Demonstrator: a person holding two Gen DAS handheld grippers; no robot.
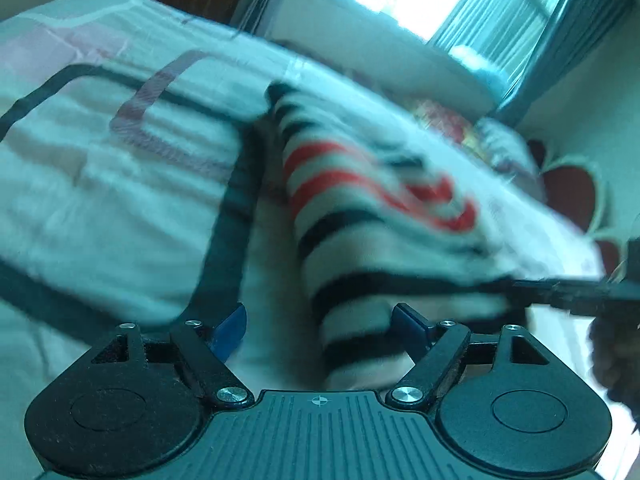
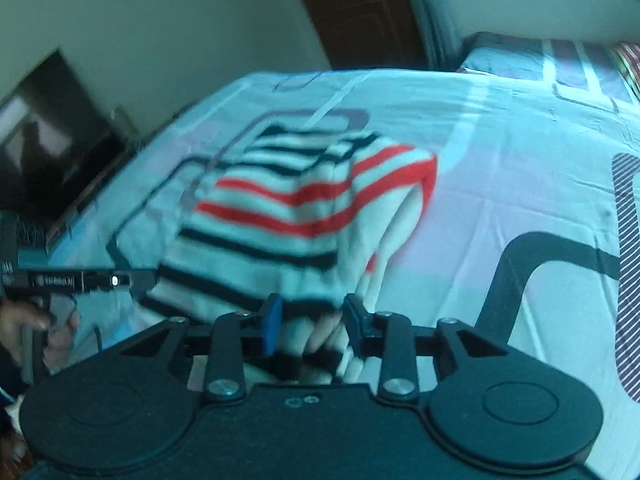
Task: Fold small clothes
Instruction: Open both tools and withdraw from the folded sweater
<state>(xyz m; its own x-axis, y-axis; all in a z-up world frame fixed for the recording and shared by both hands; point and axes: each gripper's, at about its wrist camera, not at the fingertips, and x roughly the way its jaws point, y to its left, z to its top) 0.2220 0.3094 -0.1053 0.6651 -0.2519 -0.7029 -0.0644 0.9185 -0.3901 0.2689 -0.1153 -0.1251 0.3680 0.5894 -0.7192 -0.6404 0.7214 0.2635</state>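
on the patterned white bedsheet [image 2: 500,160], we see the striped knit garment [image 2: 304,208] partly folded; both grippers [image 1: 318,330] [image 2: 310,320] stand apart around its hem, grip unclear.

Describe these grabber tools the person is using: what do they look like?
Each is matte black plastic. The left gripper and right gripper have a ribbed base, two round discs, linkage bars with silver screws, and blue fingertips. Seen side-on, the left gripper shows small white lettering, too blurred to read, and a pistol-style handle in a bare hand.
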